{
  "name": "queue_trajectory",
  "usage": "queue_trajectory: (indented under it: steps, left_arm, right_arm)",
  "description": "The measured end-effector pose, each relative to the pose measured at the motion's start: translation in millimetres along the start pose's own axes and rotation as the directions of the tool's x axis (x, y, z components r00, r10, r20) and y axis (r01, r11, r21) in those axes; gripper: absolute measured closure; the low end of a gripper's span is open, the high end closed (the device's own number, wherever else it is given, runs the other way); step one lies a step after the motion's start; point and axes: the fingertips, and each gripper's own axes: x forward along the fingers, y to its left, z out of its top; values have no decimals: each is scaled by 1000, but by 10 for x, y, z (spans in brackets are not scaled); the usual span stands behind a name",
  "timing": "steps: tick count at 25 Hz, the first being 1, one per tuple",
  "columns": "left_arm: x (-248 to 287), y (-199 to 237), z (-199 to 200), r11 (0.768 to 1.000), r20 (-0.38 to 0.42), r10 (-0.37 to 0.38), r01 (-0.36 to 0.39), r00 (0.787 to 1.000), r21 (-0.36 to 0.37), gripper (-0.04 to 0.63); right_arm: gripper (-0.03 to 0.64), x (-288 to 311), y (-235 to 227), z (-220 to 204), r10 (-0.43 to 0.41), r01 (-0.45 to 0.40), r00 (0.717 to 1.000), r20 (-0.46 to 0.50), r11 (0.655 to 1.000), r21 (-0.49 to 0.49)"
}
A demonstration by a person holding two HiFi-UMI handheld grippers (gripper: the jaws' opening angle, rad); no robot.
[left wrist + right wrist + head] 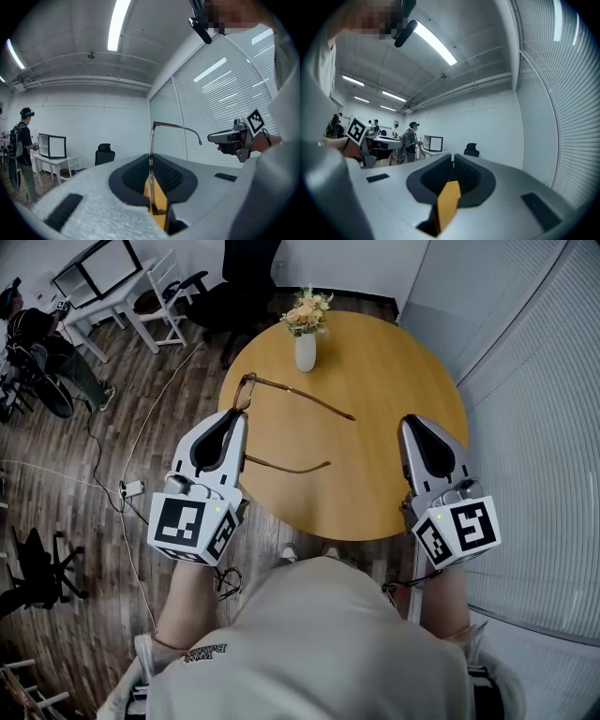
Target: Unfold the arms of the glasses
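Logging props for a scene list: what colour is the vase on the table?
White. The vase shows best in the head view.

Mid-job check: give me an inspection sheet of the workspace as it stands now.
Surface: round wooden table, a vase on it.
Job's things: glasses, both arms swung out, at the table's left edge.
Clutter: vase of flowers, far side.
Grippers: left gripper shut on the glasses' front; right gripper shut, nothing in it.
Cables: white cable with plug on the floor, left.
Surroundings: office chair, white desk, blinds on the right.
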Motion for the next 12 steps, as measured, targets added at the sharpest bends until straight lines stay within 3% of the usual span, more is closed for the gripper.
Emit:
queue_trajectory:
  steps: [12]
  left_arm:
    - [-12,47,-118,1000,-22,6,-5,1000,6,555]
  right_arm:
    - [575,26,29,1,4,-4,1000,-4,1000,-9]
